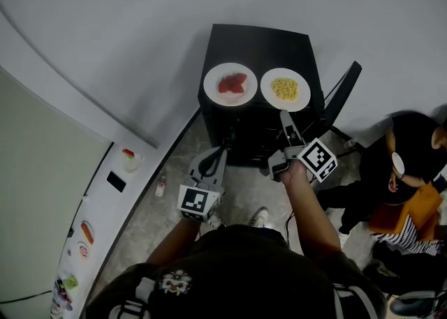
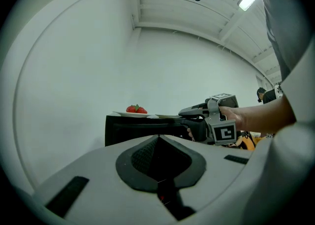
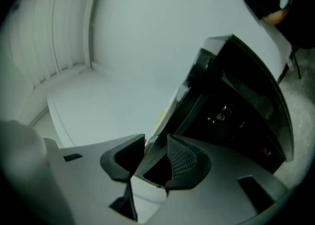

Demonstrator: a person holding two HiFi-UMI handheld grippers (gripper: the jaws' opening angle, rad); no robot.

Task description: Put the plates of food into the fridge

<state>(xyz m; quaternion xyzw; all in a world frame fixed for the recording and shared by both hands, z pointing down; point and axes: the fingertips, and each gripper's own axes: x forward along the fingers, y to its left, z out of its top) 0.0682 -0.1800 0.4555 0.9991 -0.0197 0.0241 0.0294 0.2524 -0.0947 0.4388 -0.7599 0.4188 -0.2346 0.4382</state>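
Note:
Two white plates sit on top of a small black fridge [image 1: 262, 40]. One plate holds red food [image 1: 230, 84] and the other yellow food [image 1: 285, 89]. The fridge door [image 1: 342, 94] stands swung open to the right. My right gripper [image 1: 285, 116] is open, with its tips at the near rim of the yellow plate. In the right gripper view, which is rolled, the plate's edge [image 3: 162, 115] runs toward the gap between the jaws [image 3: 155, 155], and the pads do not press on it. My left gripper [image 1: 222, 151] is shut and empty in front of the fridge, with the red plate [image 2: 135, 111] ahead of it.
A person [image 1: 408, 171] sits on the floor at the right, close to the open door. A white counter [image 1: 105, 199] with small items runs along the left. A small bottle [image 1: 161, 186] lies on the floor by it. The fridge's dark inside [image 3: 231, 115] faces my right gripper.

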